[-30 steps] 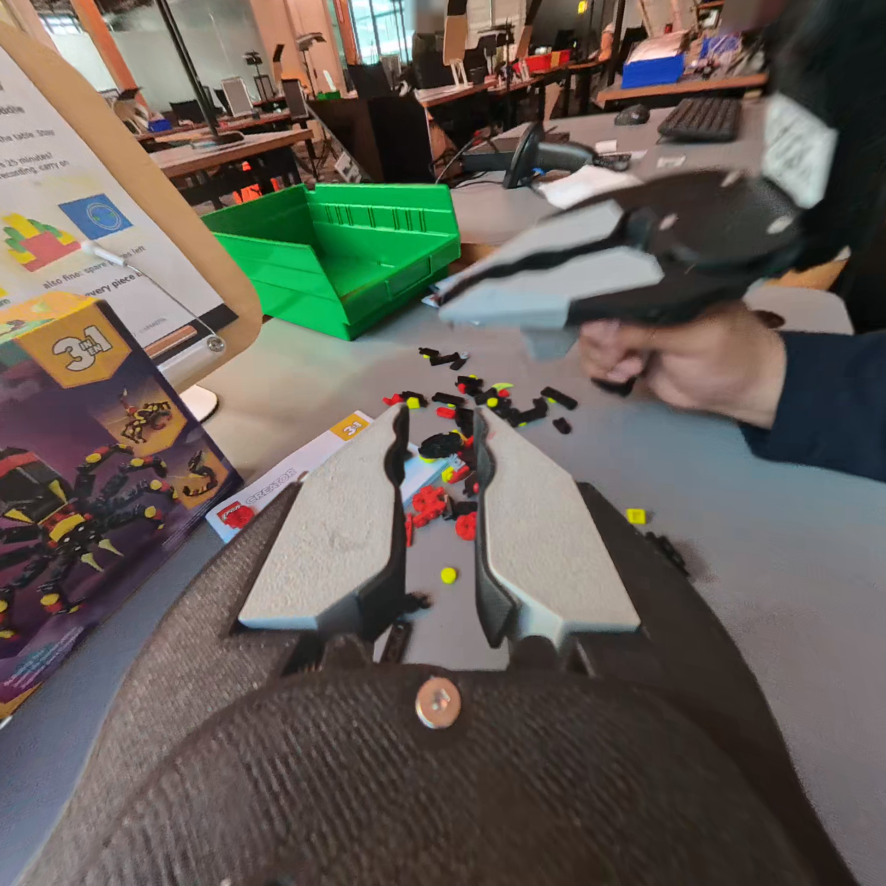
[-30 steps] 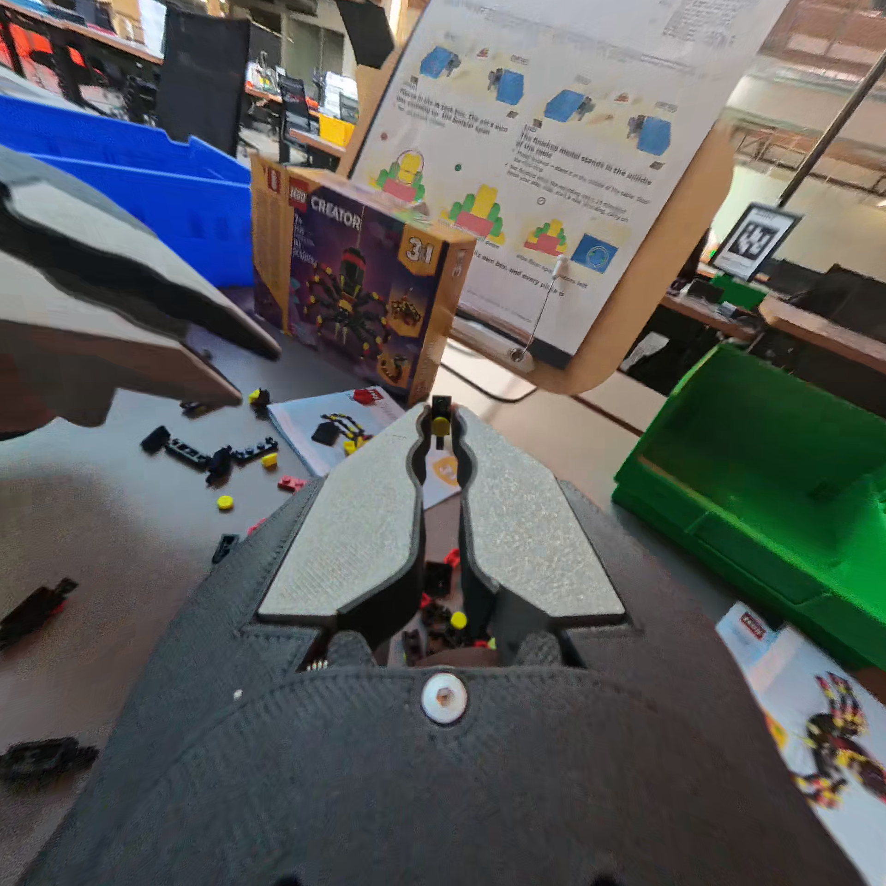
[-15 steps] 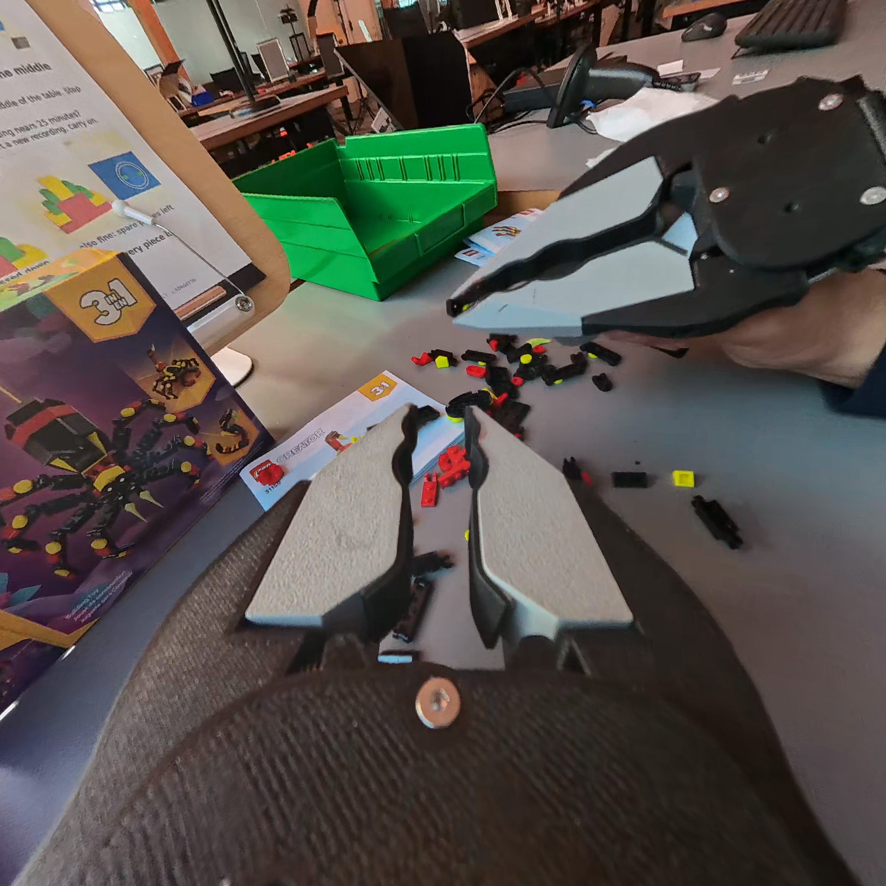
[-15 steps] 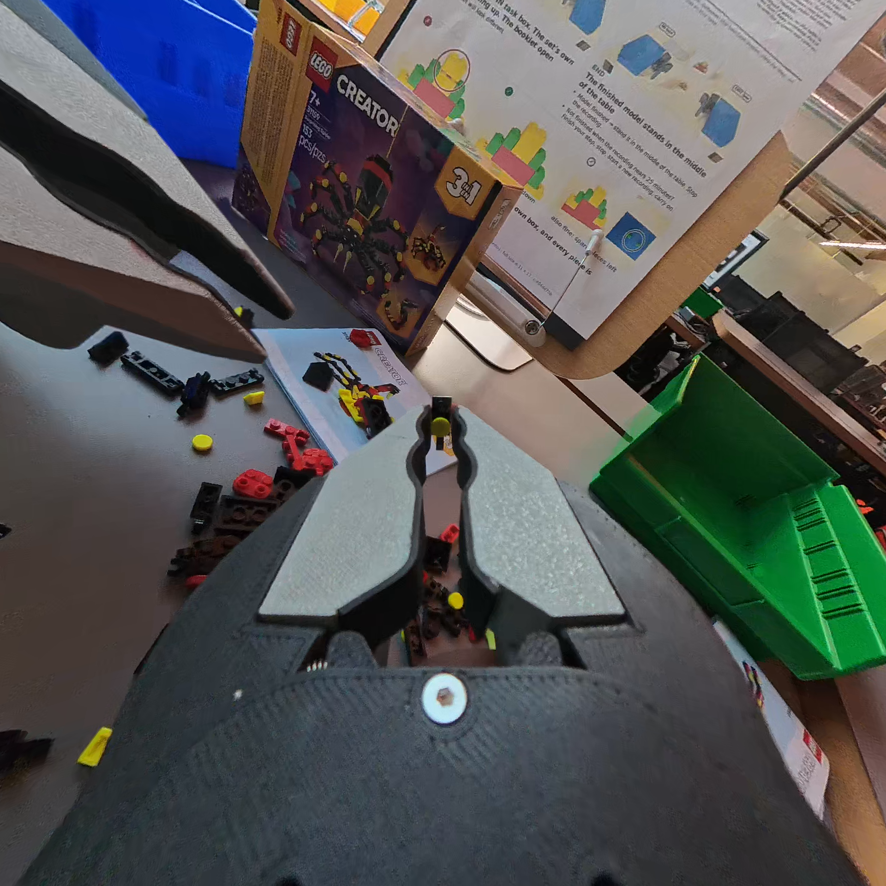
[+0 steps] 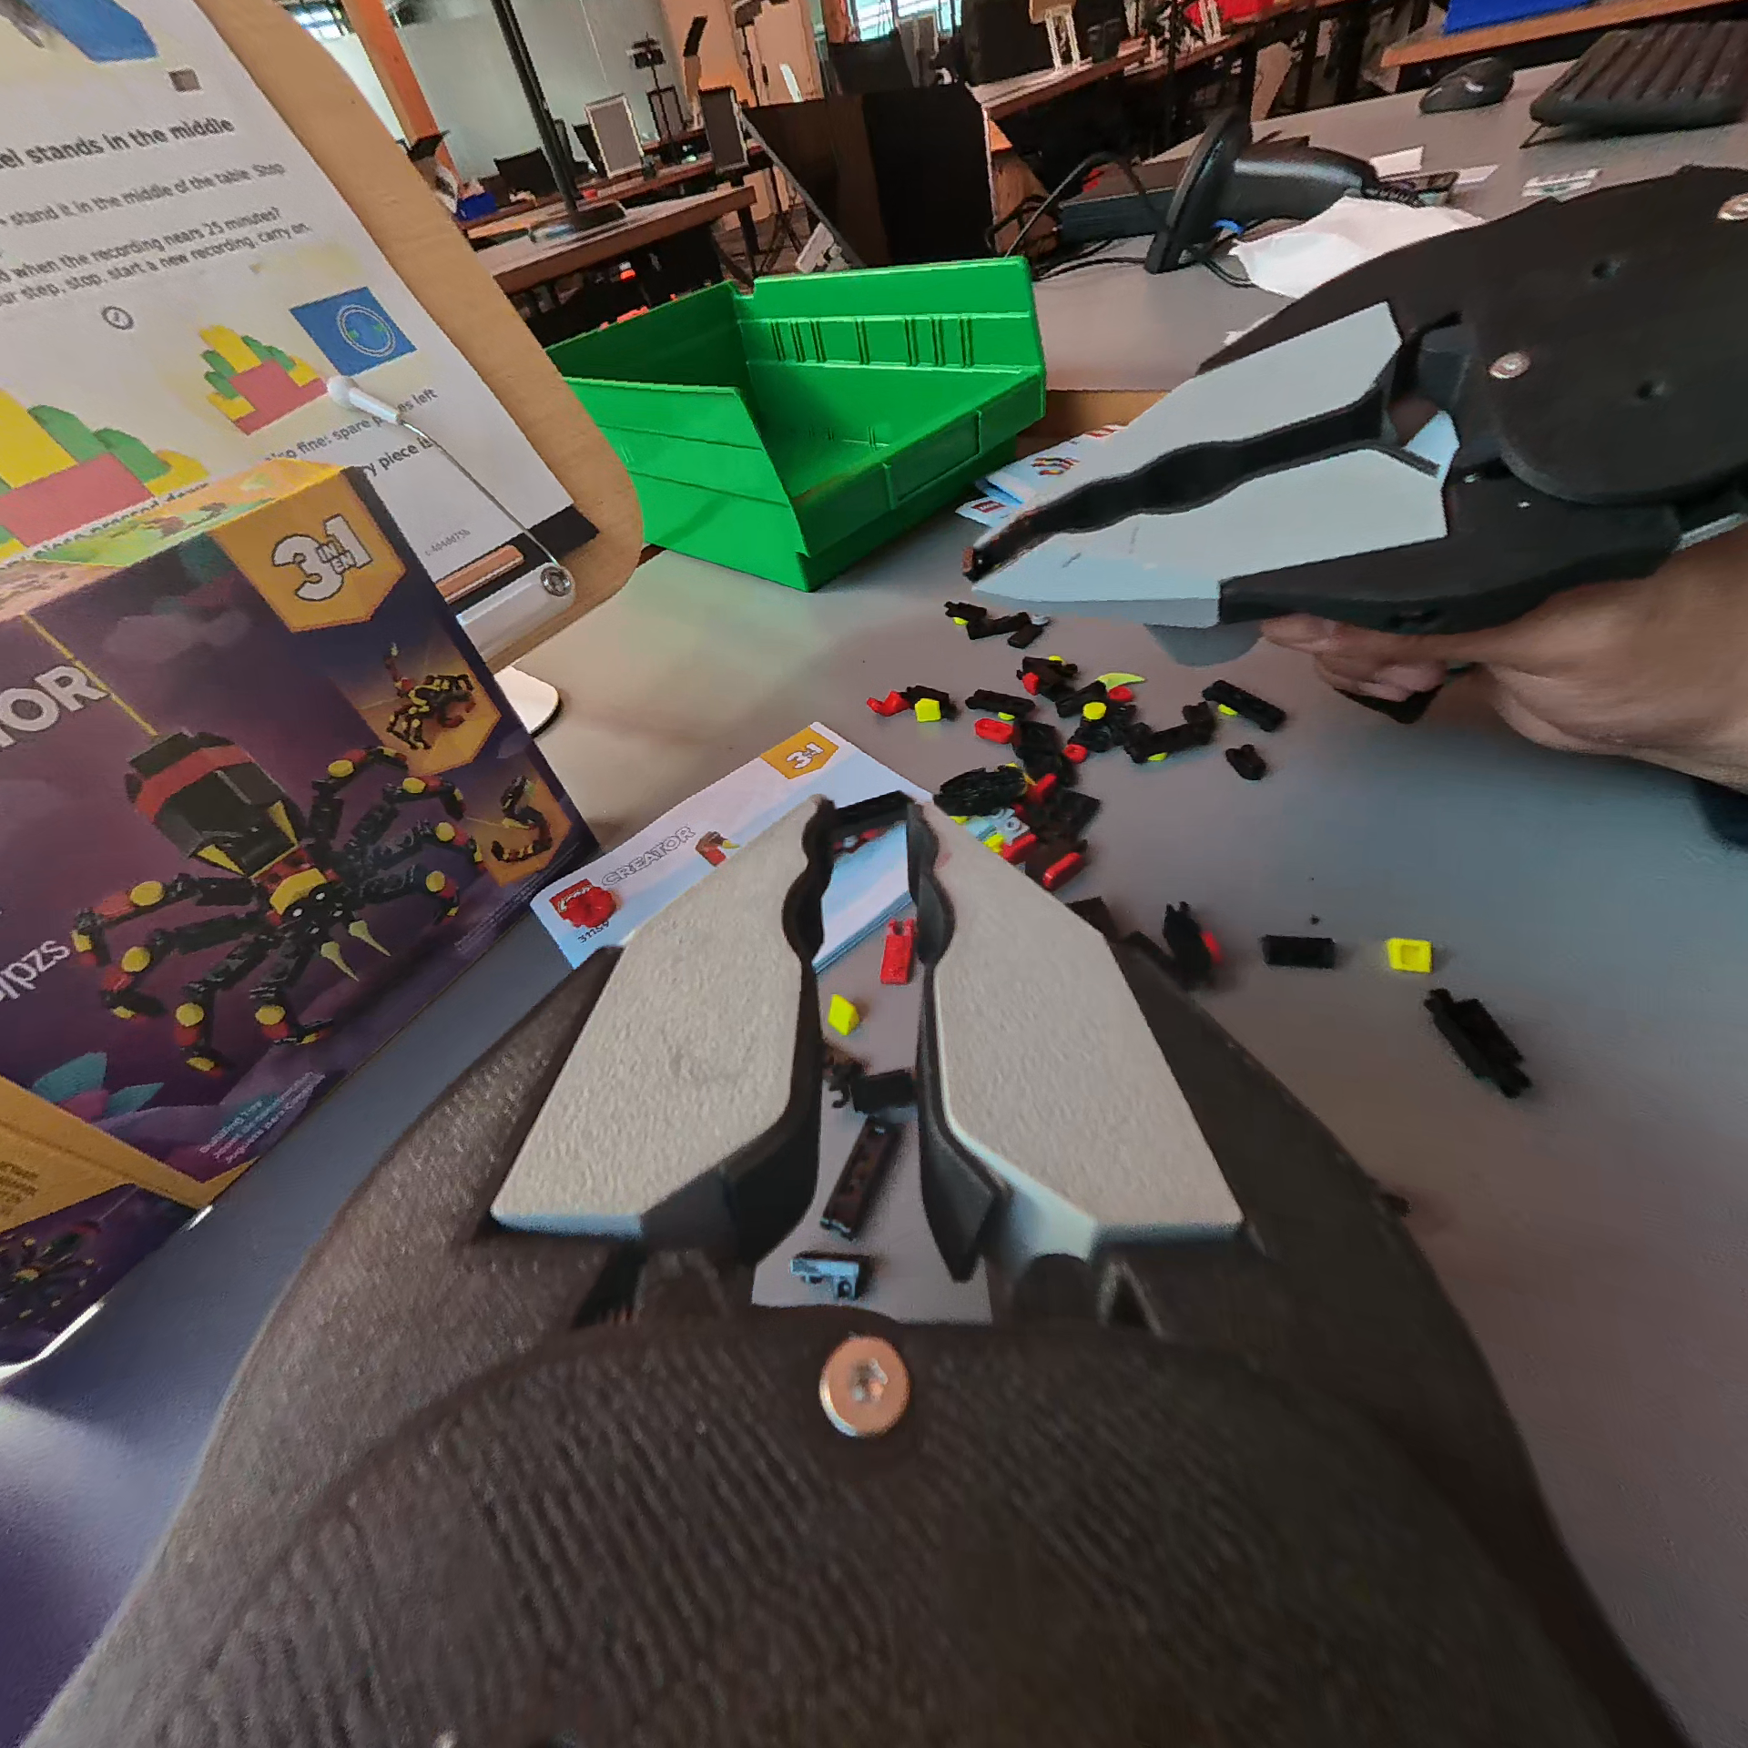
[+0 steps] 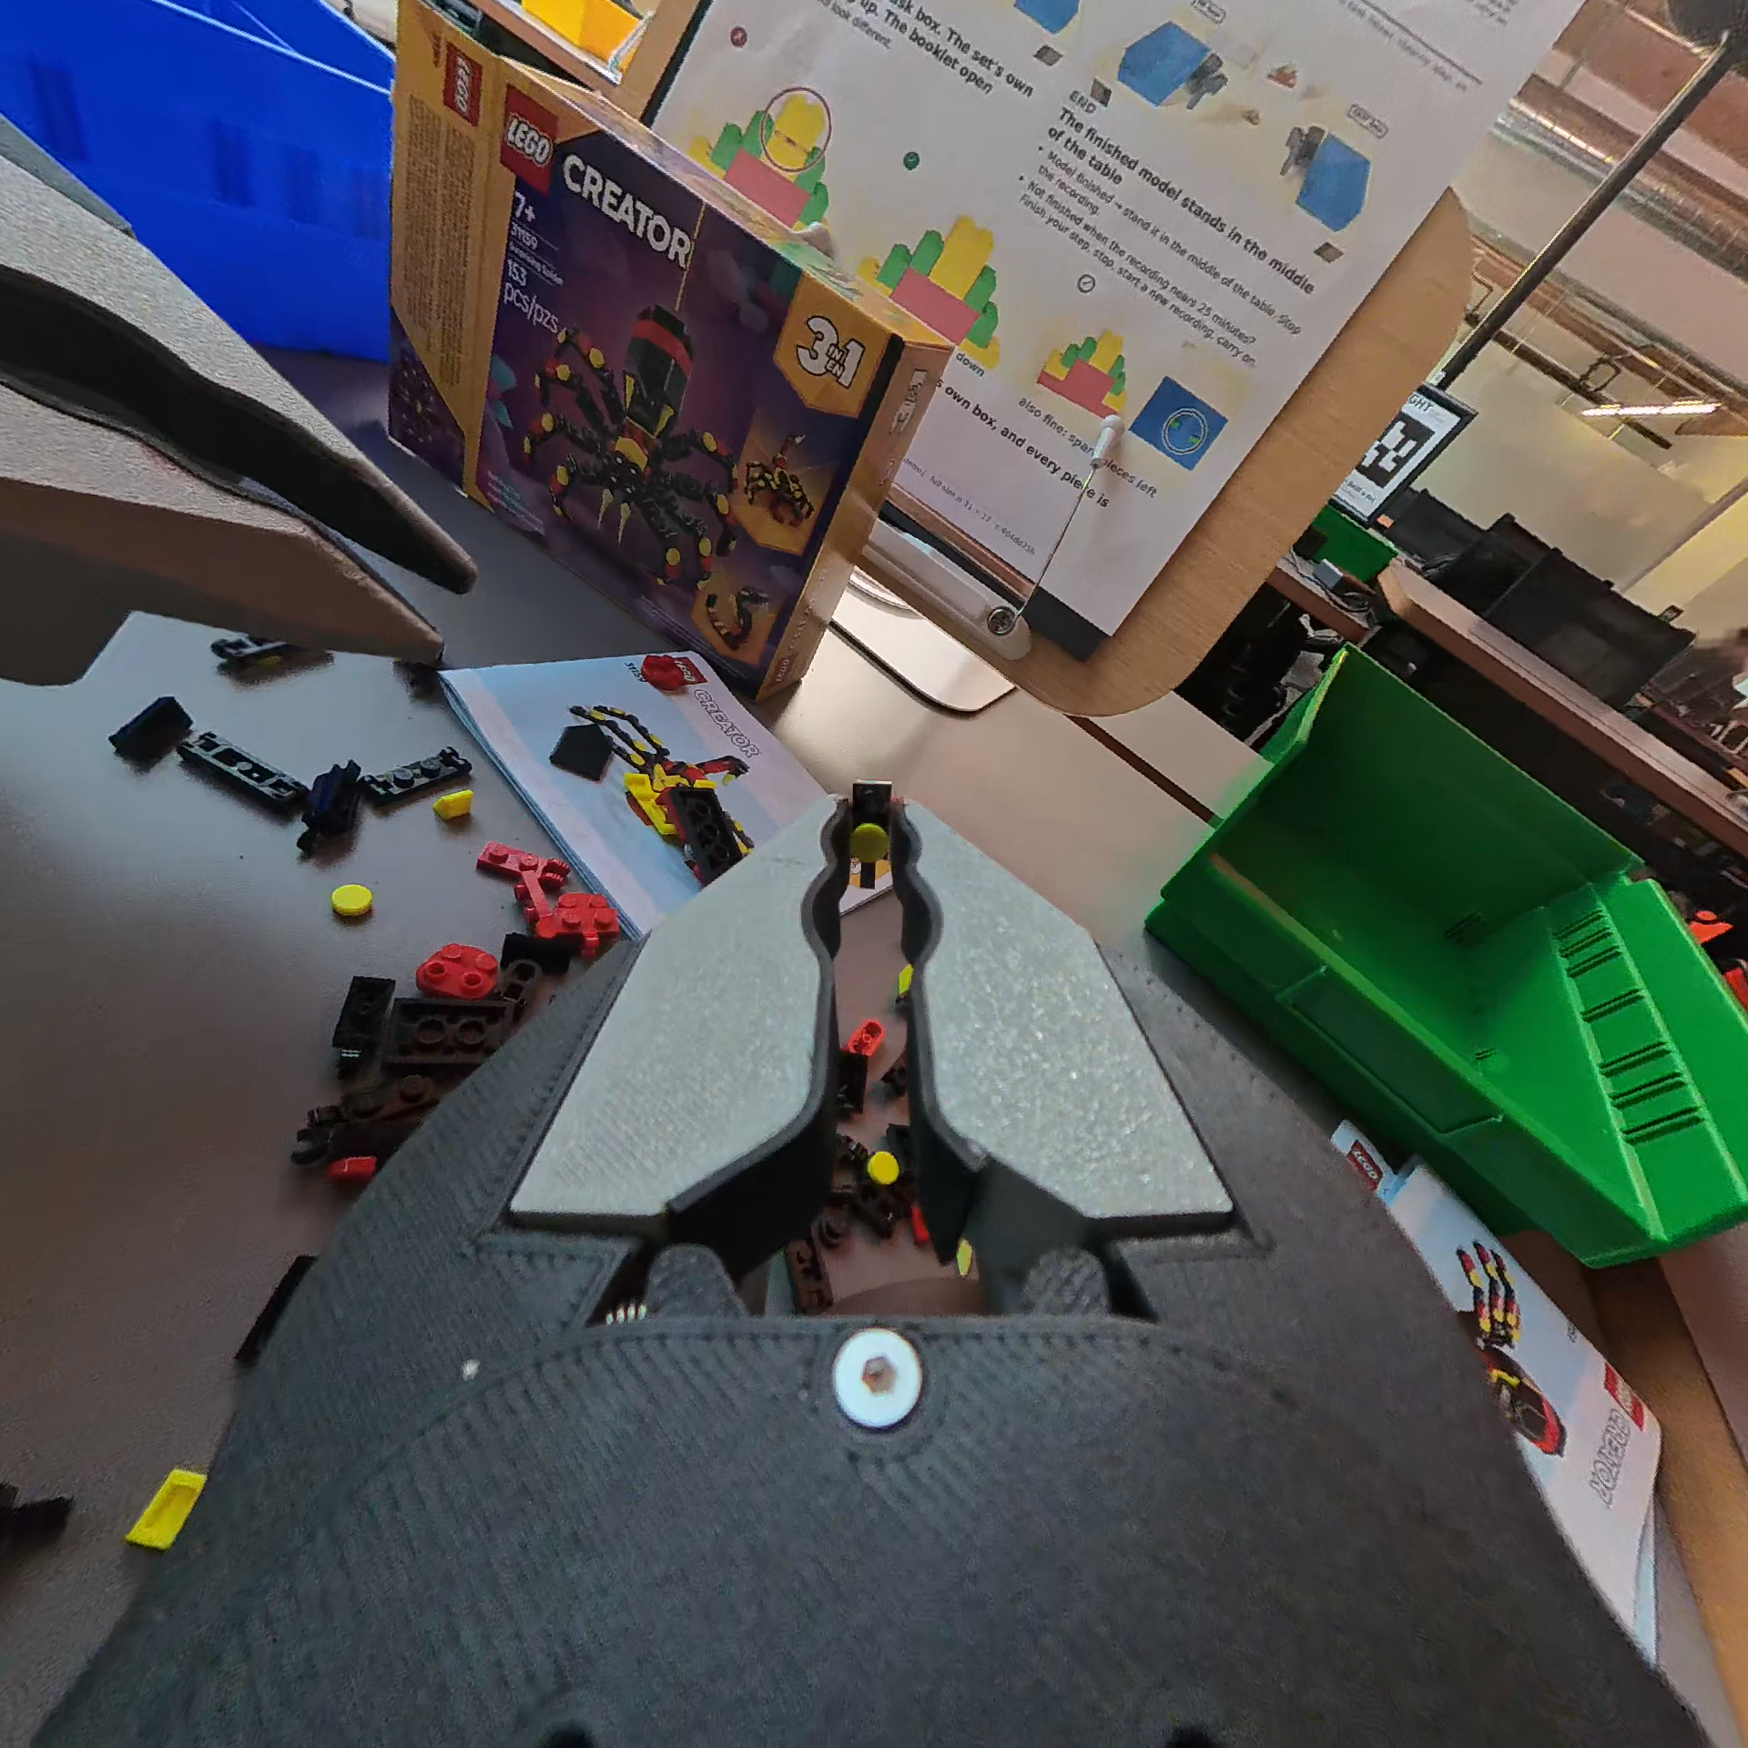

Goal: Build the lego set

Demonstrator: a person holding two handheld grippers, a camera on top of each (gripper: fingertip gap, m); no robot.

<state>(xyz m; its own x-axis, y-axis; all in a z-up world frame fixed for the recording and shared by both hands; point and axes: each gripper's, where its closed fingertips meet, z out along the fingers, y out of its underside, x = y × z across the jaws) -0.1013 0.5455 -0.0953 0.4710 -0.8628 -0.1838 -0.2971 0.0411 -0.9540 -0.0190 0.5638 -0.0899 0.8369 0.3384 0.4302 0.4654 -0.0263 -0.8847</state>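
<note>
While loose bricks lie scattered across the grey table (image 5: 1561,851), the spider-set box (image 5: 236,804) stands at the far left of the left wrist view, with a clipboard of printed instructions (image 5: 284,284) propped behind it. Just right of the box, an instruction booklet (image 5: 719,832) lies flat on the table. Over the booklet's near corner hover the left tongs (image 5: 865,832), their jaws parted by a narrow gap and gripping nothing; a red piece (image 5: 897,951) and a small yellow piece (image 5: 842,1014) show on the table between them. Farther right of the box, beyond the booklet, the main pile of black, red and yellow bricks (image 5: 1059,747) sits in front of an empty green bin (image 5: 851,426). Above that pile, a hand (image 5: 1561,681) holds the right tongs (image 5: 974,563) off the table.

From the right wrist view, with the box (image 6: 653,397) at centre left and a blue bin (image 6: 208,161) to its left, the right tongs (image 6: 870,832) are closed on a small black piece with a yellow round stud (image 6: 868,837), held above the booklet's edge (image 6: 605,757). A second booklet (image 6: 1532,1372) lies at far right, below the green bin (image 6: 1476,993).
</note>
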